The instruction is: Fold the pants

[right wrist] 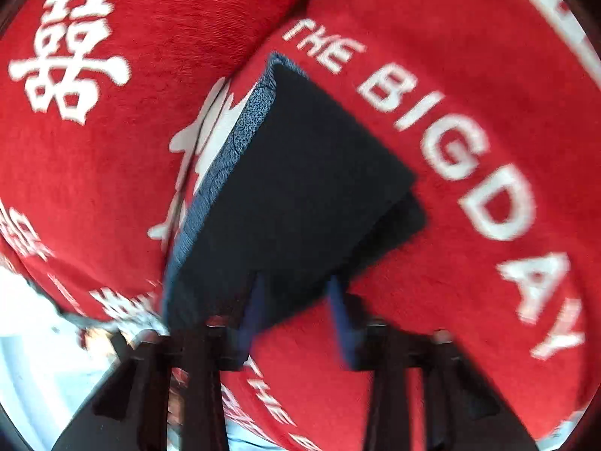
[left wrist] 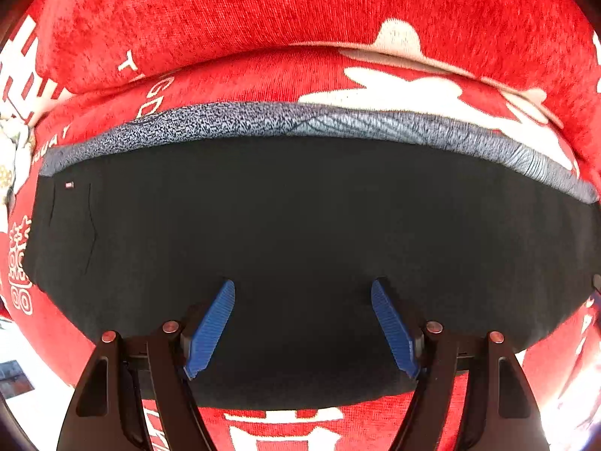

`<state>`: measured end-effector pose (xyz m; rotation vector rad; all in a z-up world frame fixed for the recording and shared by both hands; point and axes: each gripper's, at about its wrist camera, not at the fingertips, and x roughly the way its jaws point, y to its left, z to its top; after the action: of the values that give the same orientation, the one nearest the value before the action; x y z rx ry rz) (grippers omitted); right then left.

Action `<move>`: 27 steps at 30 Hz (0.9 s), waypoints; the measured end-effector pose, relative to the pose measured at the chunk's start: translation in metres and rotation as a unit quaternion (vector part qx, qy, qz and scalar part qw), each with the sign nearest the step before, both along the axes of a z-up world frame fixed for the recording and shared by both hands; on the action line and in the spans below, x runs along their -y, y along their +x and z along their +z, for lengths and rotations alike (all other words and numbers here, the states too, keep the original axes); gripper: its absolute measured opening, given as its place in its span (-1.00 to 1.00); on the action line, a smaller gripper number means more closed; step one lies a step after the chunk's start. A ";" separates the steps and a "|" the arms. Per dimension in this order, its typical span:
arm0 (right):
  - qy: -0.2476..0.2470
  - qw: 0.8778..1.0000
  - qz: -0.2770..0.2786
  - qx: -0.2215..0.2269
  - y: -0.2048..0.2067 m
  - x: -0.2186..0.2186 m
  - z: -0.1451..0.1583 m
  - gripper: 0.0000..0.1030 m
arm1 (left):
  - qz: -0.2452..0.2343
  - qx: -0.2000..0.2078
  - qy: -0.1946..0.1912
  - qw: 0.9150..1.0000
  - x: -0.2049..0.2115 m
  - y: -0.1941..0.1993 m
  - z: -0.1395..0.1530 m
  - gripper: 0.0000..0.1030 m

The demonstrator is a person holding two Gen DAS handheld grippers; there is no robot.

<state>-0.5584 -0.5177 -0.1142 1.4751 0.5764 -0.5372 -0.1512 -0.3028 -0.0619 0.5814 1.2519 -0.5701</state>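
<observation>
The dark pants (left wrist: 300,233) lie folded into a compact rectangle on a red cover, directly ahead of the left gripper (left wrist: 302,289) and filling the space between and beyond its blue fingers (left wrist: 214,323). Along the far edge of the bundle runs a speckled grey waistband (left wrist: 308,120), and a tiny label (left wrist: 70,185) sits at the far left corner. The left gripper is released, its jaws spread wide with only flat dark cloth showing between them; I cannot tell whether the tips touch the fabric.

From the right wrist view, which is blurred, the same pants (right wrist: 300,195) reach away ahead and slightly left of the right gripper (right wrist: 295,285), the waistband (right wrist: 225,173) down their left side and a lower layer peeking out at the right edge. The right gripper's jaws stand apart too, released, with the near corner of the pants between the tips.

The red cover (left wrist: 263,7) is a plush cloth printed in white: a large double-happiness character (right wrist: 69,49) to the far left of the right gripper, and the words "THE BIG DAY" (right wrist: 450,150) curving off to its right. Beyond the pants a fold or bolster of the same red rises like a backrest. At the lower left of both views a bright, pale floor (right wrist: 37,338) shows past the cover's edge, overexposed and without detail.
</observation>
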 end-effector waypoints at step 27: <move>0.047 0.967 0.240 0.069 0.282 -0.227 -0.014 0.35 | 0.062 0.078 0.032 0.994 -0.185 0.170 0.012 0.50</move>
<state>-0.2768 -0.2905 -0.1283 1.3852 0.8254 -0.0291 0.0186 -0.1183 -0.0502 0.5865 1.1517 -0.3748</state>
